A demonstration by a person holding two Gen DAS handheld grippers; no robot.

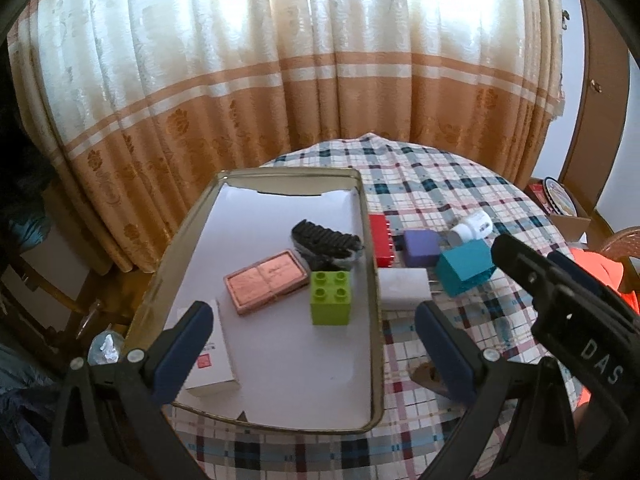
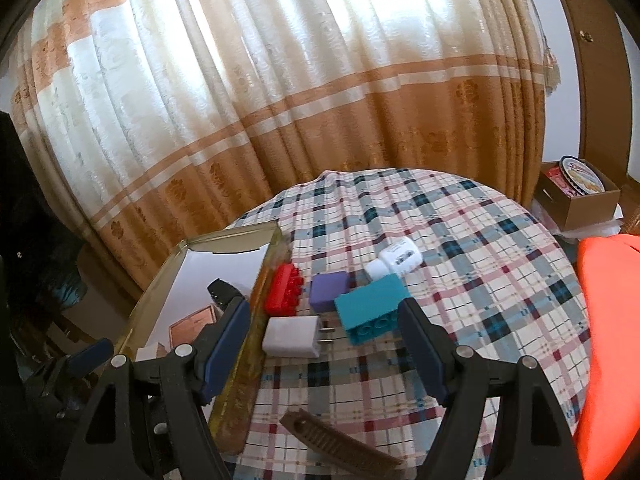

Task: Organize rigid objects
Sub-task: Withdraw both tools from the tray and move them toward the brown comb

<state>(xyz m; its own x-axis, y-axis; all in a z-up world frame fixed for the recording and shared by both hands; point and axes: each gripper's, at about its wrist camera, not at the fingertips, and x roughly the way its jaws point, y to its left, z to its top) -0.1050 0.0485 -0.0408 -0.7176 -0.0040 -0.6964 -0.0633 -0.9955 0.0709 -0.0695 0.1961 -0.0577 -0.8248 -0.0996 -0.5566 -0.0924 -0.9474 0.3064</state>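
A gold-rimmed tray with a white liner sits on the plaid table. It holds a green brick, a pink compact, a black brush and a white box. Beside the tray lie a red brick, a purple block, a teal brick, a white charger, a white bottle and a brown comb. My left gripper is open and empty over the tray. My right gripper is open, above the charger.
The plaid tablecloth covers a round table before a cream and orange curtain. A cardboard box with a tin stands at the far right. An orange cloth lies at the right edge.
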